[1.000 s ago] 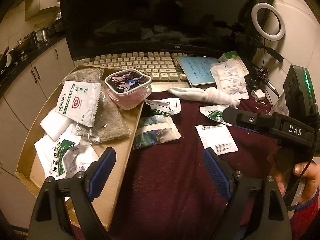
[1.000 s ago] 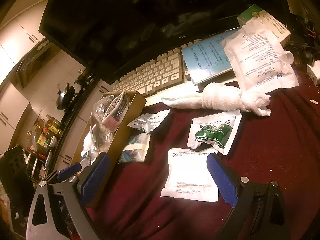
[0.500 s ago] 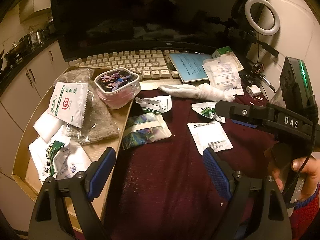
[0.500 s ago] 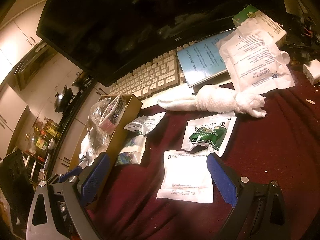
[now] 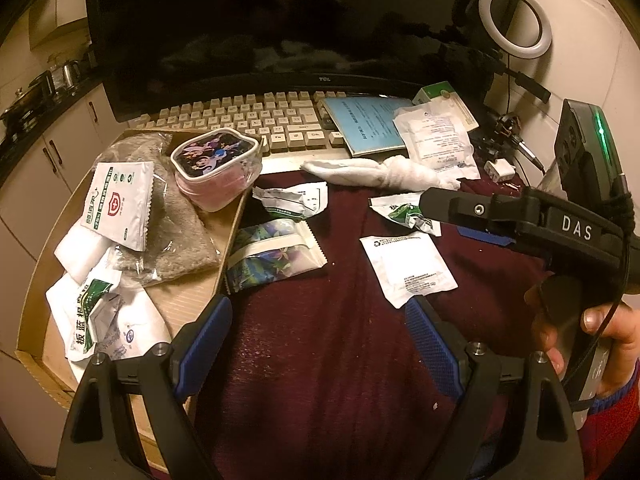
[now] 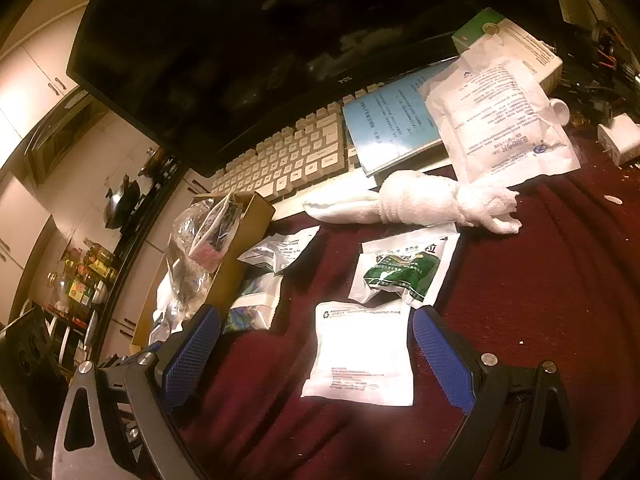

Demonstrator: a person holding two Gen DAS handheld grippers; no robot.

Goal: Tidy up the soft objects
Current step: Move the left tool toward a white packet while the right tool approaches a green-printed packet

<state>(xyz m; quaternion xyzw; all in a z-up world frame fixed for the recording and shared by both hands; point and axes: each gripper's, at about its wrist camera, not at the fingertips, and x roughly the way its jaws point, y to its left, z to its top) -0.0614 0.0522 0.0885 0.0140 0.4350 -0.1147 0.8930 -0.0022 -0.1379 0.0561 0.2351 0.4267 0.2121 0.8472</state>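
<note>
Nothing has really shifted: both grippers, left (image 5: 318, 338) and right (image 6: 316, 348), jaws apart, white packet (image 6: 362, 354) lying between right's pads, untouched.

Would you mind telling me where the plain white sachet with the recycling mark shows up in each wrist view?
Left wrist view: the white sachet lies right of centre on the maroon cloth, just beyond the right-hand blue pad of the left gripper.
Right wrist view: the white sachet sits low in the centre, between the open pads of the right gripper.
Shared landmark: the rolled white towel in front of the keyboard.
</note>
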